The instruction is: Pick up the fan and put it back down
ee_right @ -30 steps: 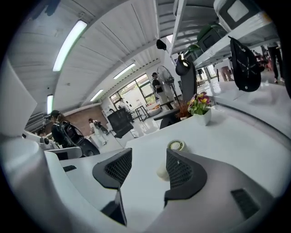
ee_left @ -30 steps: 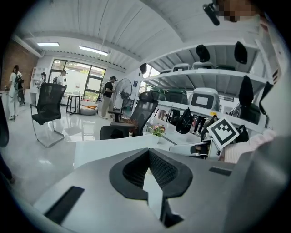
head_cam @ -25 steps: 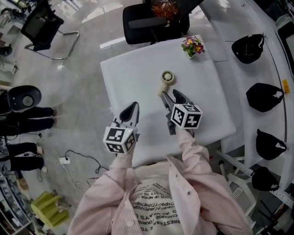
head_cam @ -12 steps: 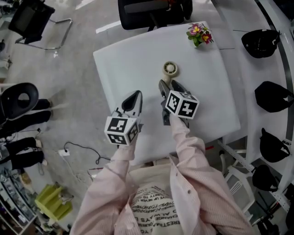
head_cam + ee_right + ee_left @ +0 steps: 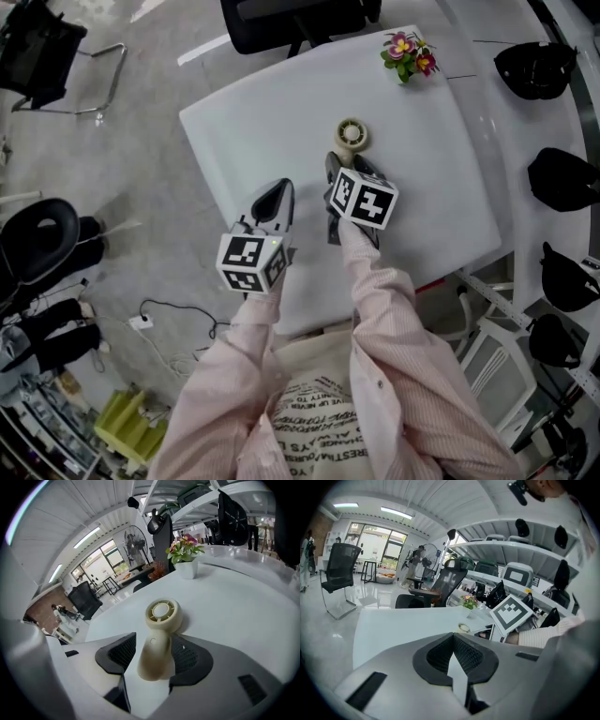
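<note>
A small cream hand fan (image 5: 351, 134) lies on the white table (image 5: 272, 103), its round head pointing away from me. In the right gripper view its handle (image 5: 154, 660) lies between the jaws of my right gripper (image 5: 153, 641), which is open: the right pad is close against the handle and a strip of table shows on the left side. In the head view the right gripper (image 5: 345, 171) sits just behind the fan's head. My left gripper (image 5: 278, 194) hovers shut over the table's left part, nothing in it; from there the fan (image 5: 464, 627) shows ahead to the right.
A pot of flowers (image 5: 410, 53) stands at the table's far right corner. A black office chair (image 5: 291, 19) is behind the table. Black caps (image 5: 536, 67) lie on the curved white counter at the right. Cables and a socket strip (image 5: 141, 322) lie on the floor at the left.
My right gripper has moved forward, so its jaws now straddle the fan's handle. The left gripper has stayed about where it was. The head view has shifted a little.
</note>
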A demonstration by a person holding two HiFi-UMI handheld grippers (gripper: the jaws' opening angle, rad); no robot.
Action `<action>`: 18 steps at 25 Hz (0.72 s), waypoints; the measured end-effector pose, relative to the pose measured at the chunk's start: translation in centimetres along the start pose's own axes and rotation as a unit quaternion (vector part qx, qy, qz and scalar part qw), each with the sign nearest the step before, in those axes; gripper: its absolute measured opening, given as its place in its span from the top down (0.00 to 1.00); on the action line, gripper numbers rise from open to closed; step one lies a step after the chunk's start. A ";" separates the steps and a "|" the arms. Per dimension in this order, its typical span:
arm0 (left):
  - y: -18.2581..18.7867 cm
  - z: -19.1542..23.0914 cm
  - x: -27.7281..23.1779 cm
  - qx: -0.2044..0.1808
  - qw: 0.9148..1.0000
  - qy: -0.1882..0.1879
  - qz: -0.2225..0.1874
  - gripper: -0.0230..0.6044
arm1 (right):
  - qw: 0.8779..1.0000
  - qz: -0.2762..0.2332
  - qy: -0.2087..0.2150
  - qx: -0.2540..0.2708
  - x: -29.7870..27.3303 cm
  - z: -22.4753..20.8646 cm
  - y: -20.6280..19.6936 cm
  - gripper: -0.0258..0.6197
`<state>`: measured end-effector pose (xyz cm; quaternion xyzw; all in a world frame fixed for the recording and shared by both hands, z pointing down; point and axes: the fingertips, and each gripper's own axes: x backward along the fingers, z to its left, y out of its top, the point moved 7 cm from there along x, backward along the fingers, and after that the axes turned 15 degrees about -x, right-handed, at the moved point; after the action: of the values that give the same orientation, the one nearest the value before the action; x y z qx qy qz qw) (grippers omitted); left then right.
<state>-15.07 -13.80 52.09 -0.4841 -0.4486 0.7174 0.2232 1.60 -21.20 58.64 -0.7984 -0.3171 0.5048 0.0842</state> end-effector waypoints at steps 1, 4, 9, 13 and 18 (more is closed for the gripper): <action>-0.1 0.2 -0.1 0.001 1.000 -0.001 0.000 0.96 | 1.000 -0.001 -0.007 0.001 -0.2 0.1 0.0 0.61; -0.3 0.6 -0.5 0.005 1.000 -0.004 0.002 0.96 | 0.999 -0.004 -0.032 0.009 -0.8 0.0 -0.2 0.61; -0.6 1.1 -0.6 0.008 1.000 -0.006 0.002 0.96 | 0.998 -0.007 -0.068 0.012 -1.6 0.2 -0.5 0.62; -1.0 1.3 -0.4 0.013 1.000 -0.003 0.005 0.96 | 0.995 -0.004 -0.098 0.021 -2.1 0.4 -0.6 0.64; -1.4 0.9 -0.3 0.012 1.000 -0.004 0.006 0.96 | 0.992 0.003 -0.122 0.023 -2.3 0.5 -0.5 0.66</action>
<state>-15.95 -13.72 53.52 -0.4813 -0.4375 0.7262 0.2227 0.25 -22.23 60.39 -0.7294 -0.3112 0.6061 0.0621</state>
